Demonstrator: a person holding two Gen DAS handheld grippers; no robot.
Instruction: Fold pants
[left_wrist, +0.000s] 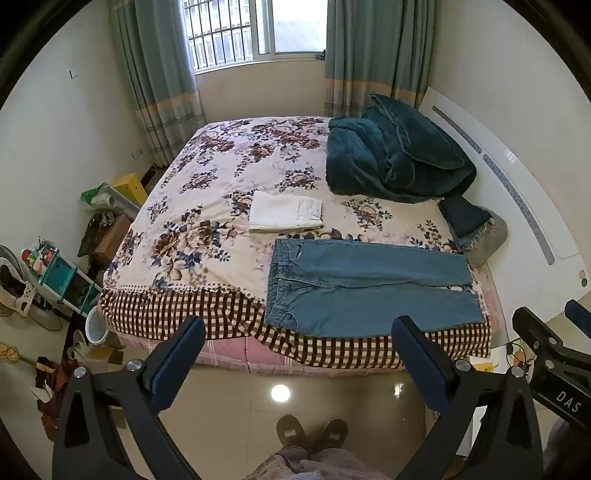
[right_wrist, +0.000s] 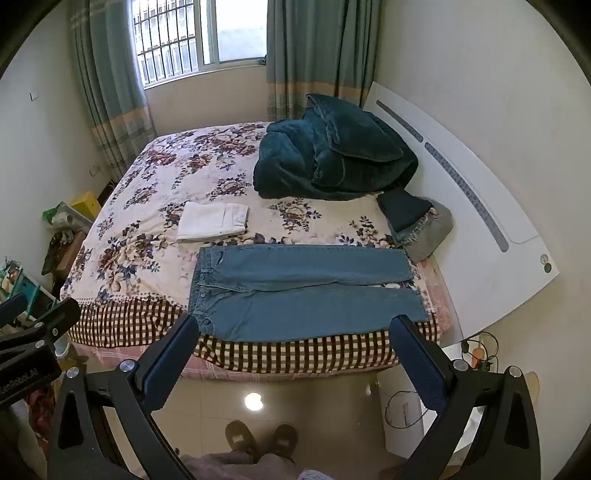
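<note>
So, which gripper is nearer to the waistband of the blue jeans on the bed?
Left. The left gripper hangs short of the bed, roughly facing the waistband. The right gripper is beside it, facing the middle of the legs. Neither touches the jeans.

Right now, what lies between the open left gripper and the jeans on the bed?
Nothing is in the way. In the left wrist view, only the checkered sheet edge and shiny floor tile separate the left gripper from the jeans.
</note>
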